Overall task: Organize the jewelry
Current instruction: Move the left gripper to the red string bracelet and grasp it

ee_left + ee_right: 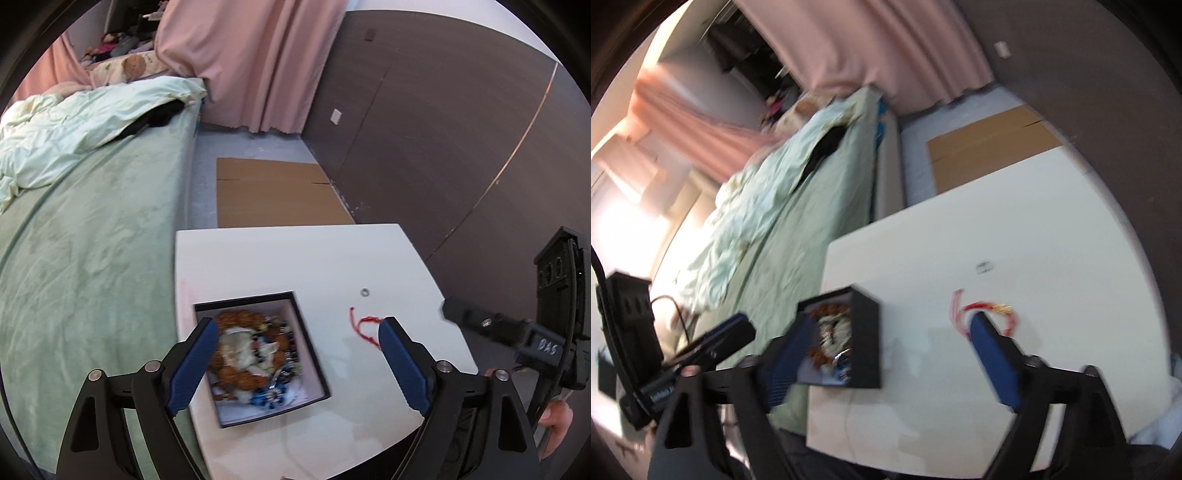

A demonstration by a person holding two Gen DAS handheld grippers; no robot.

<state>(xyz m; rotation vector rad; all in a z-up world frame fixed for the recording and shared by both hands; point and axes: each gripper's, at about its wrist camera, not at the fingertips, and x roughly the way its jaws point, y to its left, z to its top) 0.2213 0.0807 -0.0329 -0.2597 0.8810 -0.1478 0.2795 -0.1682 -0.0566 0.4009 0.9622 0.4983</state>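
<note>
A black jewelry box (314, 354) with a white lining sits on the white table (295, 258). It holds several pieces: brown beads, pale and blue items. A red string bracelet (364, 325) and a small silver ring (365, 292) lie on the table to its right. My left gripper (295, 332) is open and empty above the box and bracelet. In the right wrist view, my right gripper (890, 328) is open and empty, with the box (866, 332) by its left finger and the red bracelet (991, 308) by its right fingertip. The ring (983, 266) lies beyond.
A bed with a green cover (85, 240) lies left of the table. Flat cardboard (277, 192) lies on the floor beyond it. A dark wall (443, 129) runs along the right, and pink curtains (251, 55) hang at the back. The right gripper's body (517, 328) shows at the table's right edge.
</note>
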